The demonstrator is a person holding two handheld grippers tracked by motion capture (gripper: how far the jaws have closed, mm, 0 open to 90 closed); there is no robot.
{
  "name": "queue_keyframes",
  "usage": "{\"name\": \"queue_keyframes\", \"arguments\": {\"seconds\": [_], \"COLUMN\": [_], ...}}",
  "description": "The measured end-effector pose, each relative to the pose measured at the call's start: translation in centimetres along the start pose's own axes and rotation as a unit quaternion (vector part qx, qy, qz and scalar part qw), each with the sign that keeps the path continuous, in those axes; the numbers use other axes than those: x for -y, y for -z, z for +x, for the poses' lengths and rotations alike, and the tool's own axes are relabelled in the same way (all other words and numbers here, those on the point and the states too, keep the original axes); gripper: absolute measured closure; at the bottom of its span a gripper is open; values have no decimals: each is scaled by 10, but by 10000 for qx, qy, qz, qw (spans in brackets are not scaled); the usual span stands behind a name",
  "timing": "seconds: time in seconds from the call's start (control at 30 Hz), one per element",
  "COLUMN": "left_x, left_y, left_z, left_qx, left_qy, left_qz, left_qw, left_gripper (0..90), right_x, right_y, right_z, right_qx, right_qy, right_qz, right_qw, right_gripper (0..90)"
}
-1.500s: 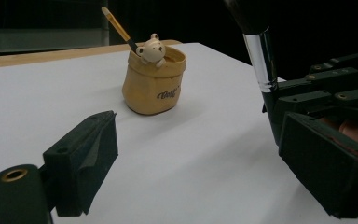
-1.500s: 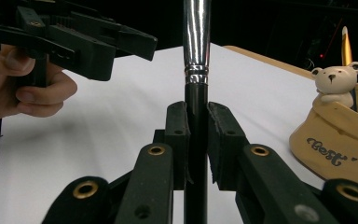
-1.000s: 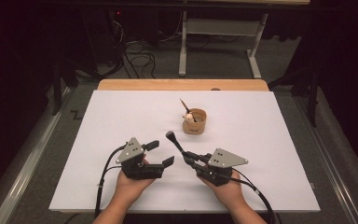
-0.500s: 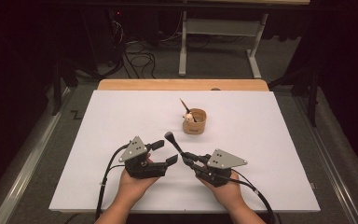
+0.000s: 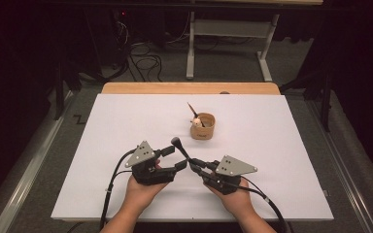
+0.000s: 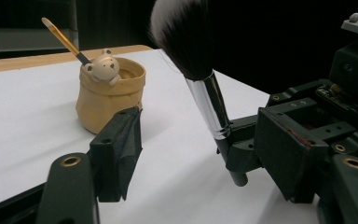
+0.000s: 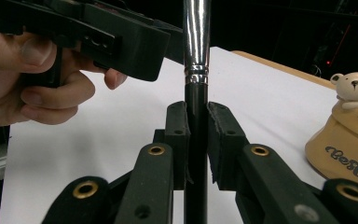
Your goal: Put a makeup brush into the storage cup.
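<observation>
Makeup brush (image 5: 180, 148) standing tilted at lower centre of the high view, dark bristle head up and to the left, black handle clamped between the pads of the right gripper (image 5: 194, 166). In the right gripper view, same brush (image 7: 196, 70) upright at centre, silver ferrule above the closed jaws. Left gripper (image 5: 174, 159) just left of the handle, jaws apart around it and just closing in — pads not yet on the brush (image 6: 200, 74). Beyond, near frame centre, tan bear-faced cup (image 5: 202, 127) holding a thin brush (image 5: 194, 112) — all on the white table (image 5: 102, 145).
</observation>
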State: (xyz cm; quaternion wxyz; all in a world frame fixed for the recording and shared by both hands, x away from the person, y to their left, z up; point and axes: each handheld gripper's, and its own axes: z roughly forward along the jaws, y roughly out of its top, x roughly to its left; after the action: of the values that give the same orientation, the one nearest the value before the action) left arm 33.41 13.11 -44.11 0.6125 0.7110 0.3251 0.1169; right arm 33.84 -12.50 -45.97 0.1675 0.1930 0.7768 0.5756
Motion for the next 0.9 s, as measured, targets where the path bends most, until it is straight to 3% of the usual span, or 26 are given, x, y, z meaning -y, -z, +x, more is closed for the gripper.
{"name": "queue_keyframes", "arguments": {"seconds": [0.9], "left_x": [-3], "left_y": [-5], "left_z": [-1], "left_qx": [115], "left_qy": [146], "left_qz": [-19], "left_qw": [9998], "left_gripper": [582], "right_x": [2], "right_y": [-5], "right_z": [5], "right_qx": [4], "right_qy": [149], "right_qz": [-53], "right_qw": [9999], "right_gripper": [806]}}
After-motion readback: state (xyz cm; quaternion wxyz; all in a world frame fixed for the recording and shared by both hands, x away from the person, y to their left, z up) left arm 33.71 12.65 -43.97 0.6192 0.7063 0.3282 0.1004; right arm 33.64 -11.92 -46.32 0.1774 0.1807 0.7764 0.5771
